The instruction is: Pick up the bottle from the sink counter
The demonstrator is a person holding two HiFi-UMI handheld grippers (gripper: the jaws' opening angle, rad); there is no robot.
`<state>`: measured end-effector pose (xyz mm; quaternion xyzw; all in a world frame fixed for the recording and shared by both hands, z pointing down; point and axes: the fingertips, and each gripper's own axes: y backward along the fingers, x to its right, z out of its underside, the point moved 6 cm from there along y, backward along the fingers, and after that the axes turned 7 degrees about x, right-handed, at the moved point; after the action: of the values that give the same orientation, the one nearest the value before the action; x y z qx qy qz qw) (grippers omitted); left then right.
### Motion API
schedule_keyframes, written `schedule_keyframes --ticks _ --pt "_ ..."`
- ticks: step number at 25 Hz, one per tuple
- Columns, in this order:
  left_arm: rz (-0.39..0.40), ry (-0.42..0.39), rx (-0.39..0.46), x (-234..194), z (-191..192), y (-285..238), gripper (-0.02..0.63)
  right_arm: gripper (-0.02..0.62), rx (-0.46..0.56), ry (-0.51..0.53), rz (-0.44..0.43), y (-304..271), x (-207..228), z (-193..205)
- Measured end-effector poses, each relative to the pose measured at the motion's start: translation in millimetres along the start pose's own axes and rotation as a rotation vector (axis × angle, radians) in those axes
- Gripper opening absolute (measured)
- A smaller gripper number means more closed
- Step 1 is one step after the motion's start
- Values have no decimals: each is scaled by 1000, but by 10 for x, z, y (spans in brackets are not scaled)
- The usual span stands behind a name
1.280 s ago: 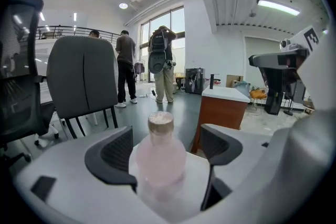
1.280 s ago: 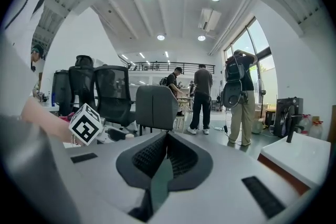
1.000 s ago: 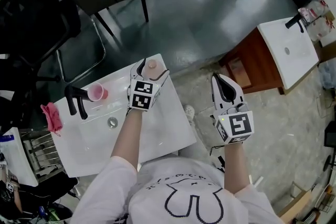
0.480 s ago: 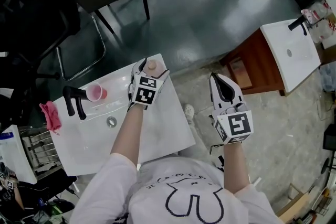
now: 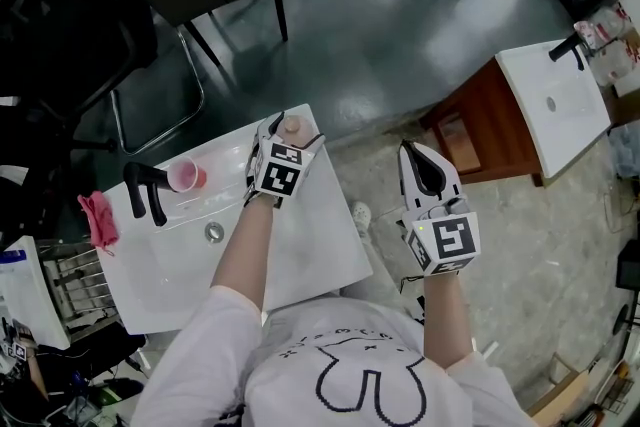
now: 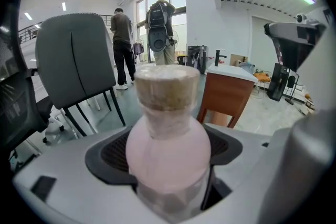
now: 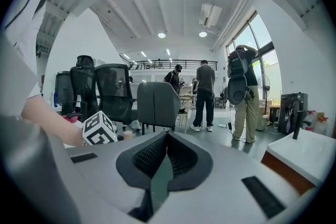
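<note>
The head view shows the layout. The left gripper [image 5: 284, 137] reaches over the far right corner of the white sink counter [image 5: 310, 250], its jaws on either side of the bottle [image 5: 290, 125], of which only the round tan top shows from above. I cannot tell from here whether the bottle rests on the counter or hangs just above it. A black faucet [image 5: 146, 191], a pink cup [image 5: 183, 175] and a pink cloth [image 5: 97, 219] sit toward the left of the frame. The right gripper [image 5: 424, 162] is held off the counter's right side, over the floor.

The left gripper view adds what the top view hides. The bottle [image 6: 168, 136] has a pale pink rounded body and a tan, cork-like cap [image 6: 167, 86], and it fills the centre of the frame with the dark pads pressed against both of its sides. A grey chair [image 6: 73, 65] stands at the upper left.

In the right gripper view the right gripper [image 7: 167, 139] has its jaws drawn together with nothing between them. The left gripper's marker cube [image 7: 98, 129] shows at the left.

The only markings are the black-and-white square codes on the cubes. Small print above an outline drawing on the person's shirt [image 5: 365, 370] is too small to read.
</note>
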<state>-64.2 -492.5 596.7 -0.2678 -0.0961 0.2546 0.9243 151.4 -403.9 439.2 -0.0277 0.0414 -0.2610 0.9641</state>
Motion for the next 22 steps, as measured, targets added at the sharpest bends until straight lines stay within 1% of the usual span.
schedule_keyframes --ticks 7,11,15,22 --pt "27 17 -9 19 -5 30 402 25 17 0 -8 34 -22 -73" --pt "19 39 5 63 -3 115 402 25 20 7 -12 70 -57 -111" --pt "15 41 32 124 -65 265 402 25 34 12 -11 138 -97 -175" --pt "0 65 111 114 -190 590 402 25 58 26 -15 227 -286 -277"
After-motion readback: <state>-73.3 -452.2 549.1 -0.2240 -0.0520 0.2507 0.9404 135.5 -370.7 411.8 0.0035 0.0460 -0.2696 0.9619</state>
